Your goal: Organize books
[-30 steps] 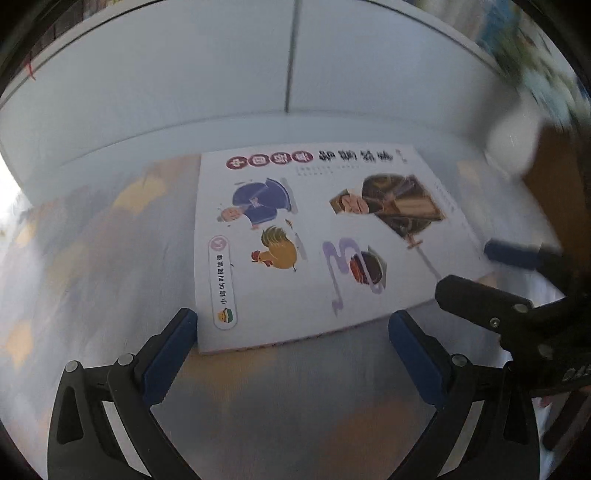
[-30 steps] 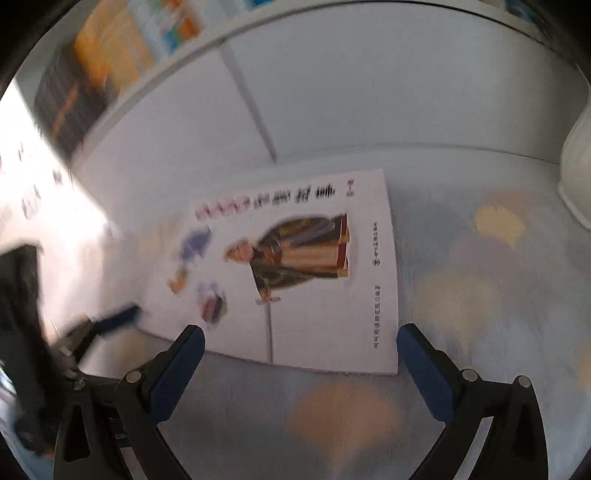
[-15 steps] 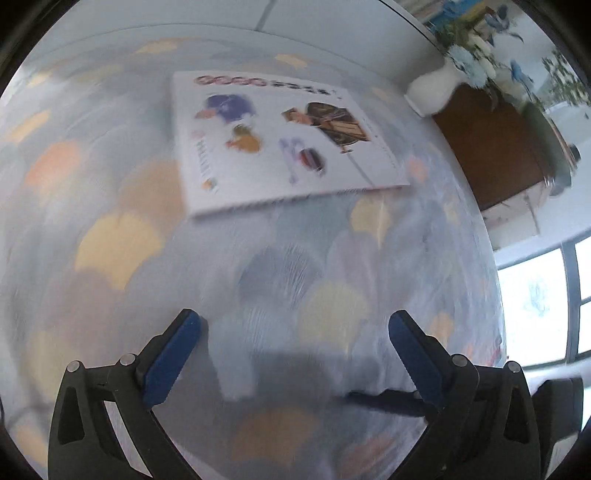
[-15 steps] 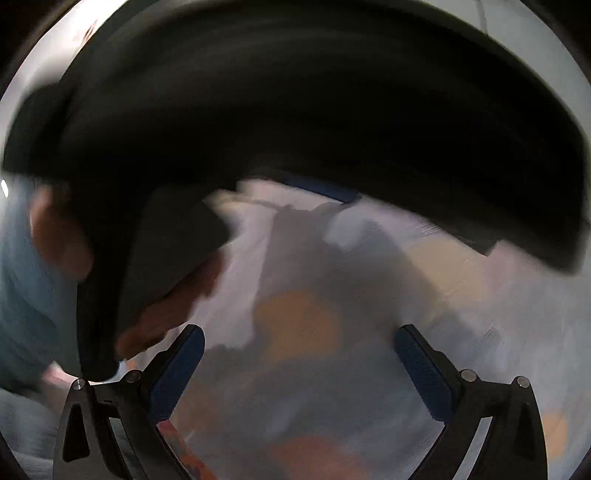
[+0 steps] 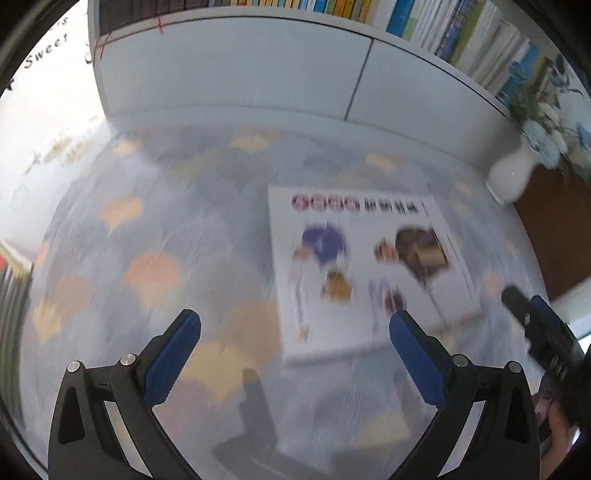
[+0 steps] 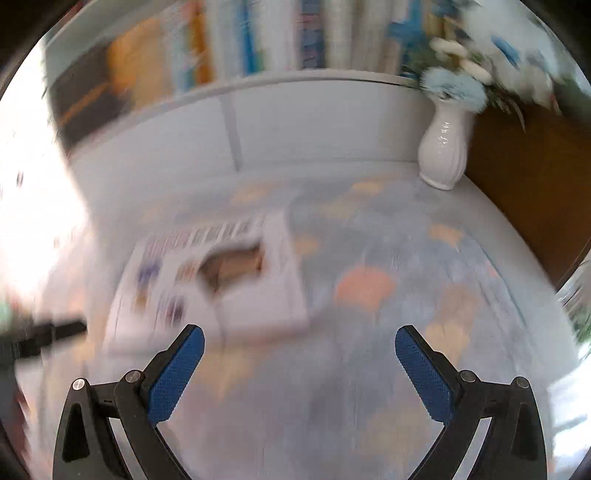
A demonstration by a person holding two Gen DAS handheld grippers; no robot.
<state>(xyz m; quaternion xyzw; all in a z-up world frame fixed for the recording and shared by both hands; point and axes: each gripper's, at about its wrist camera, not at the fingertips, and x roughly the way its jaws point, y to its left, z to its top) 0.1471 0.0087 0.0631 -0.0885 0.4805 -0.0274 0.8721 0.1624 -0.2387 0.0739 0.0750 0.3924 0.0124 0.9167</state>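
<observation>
Left wrist view, your left tool (image 5: 293, 330) gaping, empty, book (image 5: 364, 271) flat on patterned surface (image 5: 155, 236) at one o'clock, right tool (image 5: 537, 325) at three o'clock, shelved books (image 5: 436, 26) behind; right wrist view, your right tool (image 6: 299, 345) gaping, empty, book (image 6: 221, 280) at eleven o'clock, white vase (image 6: 445, 147) unobstructed at one o'clock, clearer here.

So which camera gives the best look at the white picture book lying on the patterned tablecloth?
The left wrist view. There the white picture book lies nearly whole and central, with its title row and cartoon figures recognisable despite some blur. In the right wrist view the book is smeared by motion, smaller and off to the left.
</observation>
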